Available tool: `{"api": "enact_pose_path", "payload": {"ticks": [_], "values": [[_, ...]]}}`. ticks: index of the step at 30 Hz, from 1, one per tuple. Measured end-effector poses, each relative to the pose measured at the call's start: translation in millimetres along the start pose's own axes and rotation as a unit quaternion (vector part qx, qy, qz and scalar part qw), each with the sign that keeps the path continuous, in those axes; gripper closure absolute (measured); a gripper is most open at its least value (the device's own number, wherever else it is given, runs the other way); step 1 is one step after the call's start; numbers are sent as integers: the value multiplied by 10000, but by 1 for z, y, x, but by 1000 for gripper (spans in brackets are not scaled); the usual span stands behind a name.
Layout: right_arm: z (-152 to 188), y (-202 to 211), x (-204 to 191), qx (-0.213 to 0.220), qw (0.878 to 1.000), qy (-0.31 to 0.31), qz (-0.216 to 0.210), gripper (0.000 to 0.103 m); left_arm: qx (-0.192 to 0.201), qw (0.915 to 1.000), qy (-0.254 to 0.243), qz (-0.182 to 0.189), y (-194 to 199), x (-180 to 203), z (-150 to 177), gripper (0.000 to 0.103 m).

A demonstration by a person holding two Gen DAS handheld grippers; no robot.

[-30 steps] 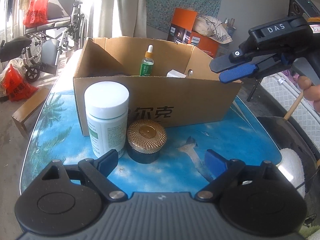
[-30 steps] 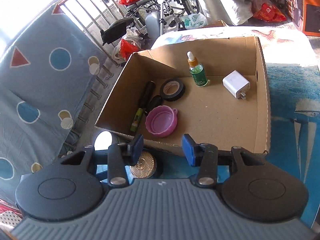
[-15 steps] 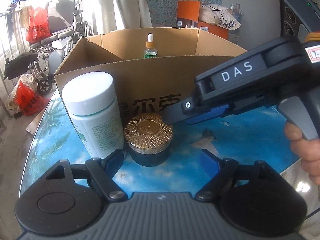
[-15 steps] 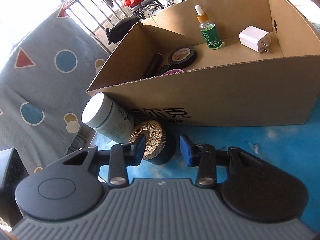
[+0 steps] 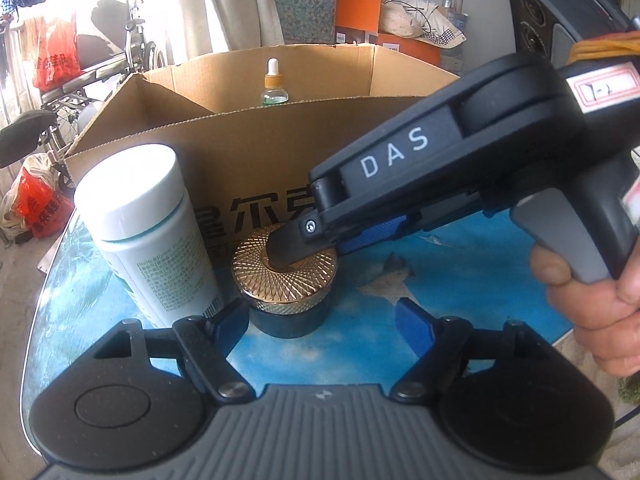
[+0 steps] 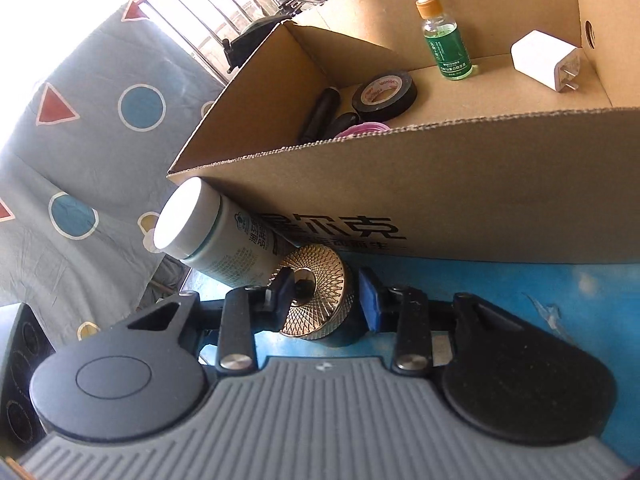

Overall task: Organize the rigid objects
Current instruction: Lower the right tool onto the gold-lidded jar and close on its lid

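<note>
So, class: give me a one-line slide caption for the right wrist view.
Right gripper straddles the gold-lidded jar beside a white bottle, in front of the cardboard box.

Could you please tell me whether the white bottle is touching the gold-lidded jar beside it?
Cannot tell. In both wrist views the white bottle overlaps the gold-lidded jar; neither shows a clear gap or contact.

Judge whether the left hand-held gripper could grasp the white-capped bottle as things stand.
Probably yes. The white-capped bottle stands upright on the table, just beyond the left hand-held gripper, whose jaws are open and empty. Only the gold-lidded jar, touching or nearly touching the bottle, and the right hand-held gripper over it crowd one side.
</note>
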State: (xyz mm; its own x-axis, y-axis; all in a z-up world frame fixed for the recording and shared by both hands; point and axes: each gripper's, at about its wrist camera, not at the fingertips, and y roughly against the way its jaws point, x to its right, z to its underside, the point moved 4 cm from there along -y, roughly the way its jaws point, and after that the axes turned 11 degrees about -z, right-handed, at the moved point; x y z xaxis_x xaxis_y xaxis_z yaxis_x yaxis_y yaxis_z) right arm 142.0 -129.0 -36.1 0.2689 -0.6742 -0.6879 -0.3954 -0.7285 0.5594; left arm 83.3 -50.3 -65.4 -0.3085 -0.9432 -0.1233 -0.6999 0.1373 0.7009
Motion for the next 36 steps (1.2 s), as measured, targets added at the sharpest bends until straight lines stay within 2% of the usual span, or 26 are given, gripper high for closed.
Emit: {"api": "enact_pose_path", "payload": {"ticks": [10, 16, 20, 24, 28, 33, 36], "values": [[23, 50, 23, 477, 9973, -312, 472, 66, 200, 9960, -556, 674, 4, 42, -6, 22], [39, 80, 38, 739, 9941, -624, 487, 66, 313, 9886, -920, 1147, 8, 70, -3, 27], [44, 99, 44, 1043, 9902, -797, 473, 66, 326, 9890, -980, 1057, 10, 78, -8, 28], [43, 111, 49, 1232, 9869, -934, 469, 63, 505, 9914, -956, 734, 11, 68, -15, 27], [41, 109, 57, 1255, 9855, -1058, 418, 61, 377, 9942, -905, 445, -7, 63, -24, 25], [37, 93, 59, 1134, 9870, -1079, 363, 59, 284, 9946, -951, 294, -27, 66, -30, 26], [36, 88, 60, 1104, 9873, -1088, 345, 59, 195, 9949, -950, 290, -35, 68, -30, 32]]}}
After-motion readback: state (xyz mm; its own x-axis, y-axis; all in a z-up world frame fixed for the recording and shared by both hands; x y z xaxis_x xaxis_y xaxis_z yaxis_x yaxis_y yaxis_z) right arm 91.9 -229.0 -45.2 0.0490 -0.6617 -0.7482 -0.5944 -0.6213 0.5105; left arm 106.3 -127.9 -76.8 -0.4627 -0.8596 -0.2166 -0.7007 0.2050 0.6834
